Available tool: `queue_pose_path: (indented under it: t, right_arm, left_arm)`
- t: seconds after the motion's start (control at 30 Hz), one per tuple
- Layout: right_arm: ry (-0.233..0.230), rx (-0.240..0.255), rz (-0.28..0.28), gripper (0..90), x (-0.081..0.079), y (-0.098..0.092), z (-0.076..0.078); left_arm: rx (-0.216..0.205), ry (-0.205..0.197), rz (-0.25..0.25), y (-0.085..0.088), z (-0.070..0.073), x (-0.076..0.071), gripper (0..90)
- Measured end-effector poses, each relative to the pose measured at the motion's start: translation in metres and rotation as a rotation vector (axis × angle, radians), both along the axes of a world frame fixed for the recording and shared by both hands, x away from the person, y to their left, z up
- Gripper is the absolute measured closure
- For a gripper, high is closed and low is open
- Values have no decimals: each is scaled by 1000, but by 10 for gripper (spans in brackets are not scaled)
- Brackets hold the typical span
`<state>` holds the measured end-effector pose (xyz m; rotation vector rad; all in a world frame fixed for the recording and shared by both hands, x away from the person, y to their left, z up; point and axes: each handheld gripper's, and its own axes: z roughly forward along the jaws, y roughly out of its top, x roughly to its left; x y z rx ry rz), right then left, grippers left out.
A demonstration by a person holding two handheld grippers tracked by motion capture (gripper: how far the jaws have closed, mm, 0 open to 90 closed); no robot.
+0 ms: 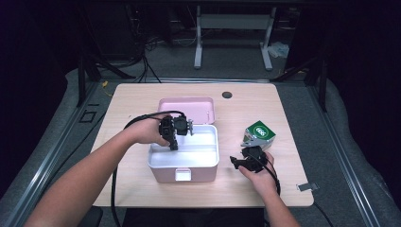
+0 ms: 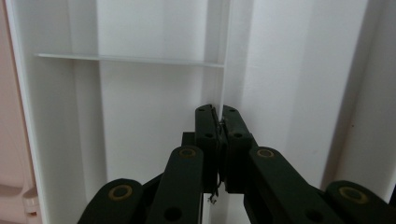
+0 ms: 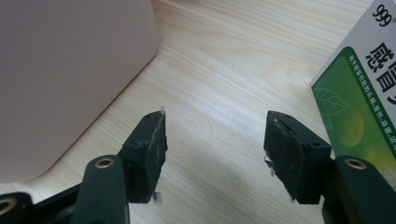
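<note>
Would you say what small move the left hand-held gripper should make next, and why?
Probably lift gently: the left hand-held gripper is shut on a thin white divider inside the open box, so a slow pull would show whether it slides free.

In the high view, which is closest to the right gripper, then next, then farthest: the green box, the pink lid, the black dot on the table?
1. Green box: just beyond the right gripper.
2. Pink lid: farther, up and left, behind the pink tub.
3. Black dot: near the table's far edge.
</note>
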<state>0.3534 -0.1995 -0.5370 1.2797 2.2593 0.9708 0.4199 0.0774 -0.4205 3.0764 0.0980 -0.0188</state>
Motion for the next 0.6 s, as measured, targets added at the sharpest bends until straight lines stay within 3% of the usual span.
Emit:
queue_pose_path:
  t: [0.17, 0.6]
  right_arm:
    - [0, 1, -2, 387, 0, -1, 0]
    - [4, 4, -2, 388, 1, -2, -1]
  left_arm:
    - [28, -5, -38, -4, 0, 0, 890]
    - [22, -45, -36, -2, 8, -3, 893]
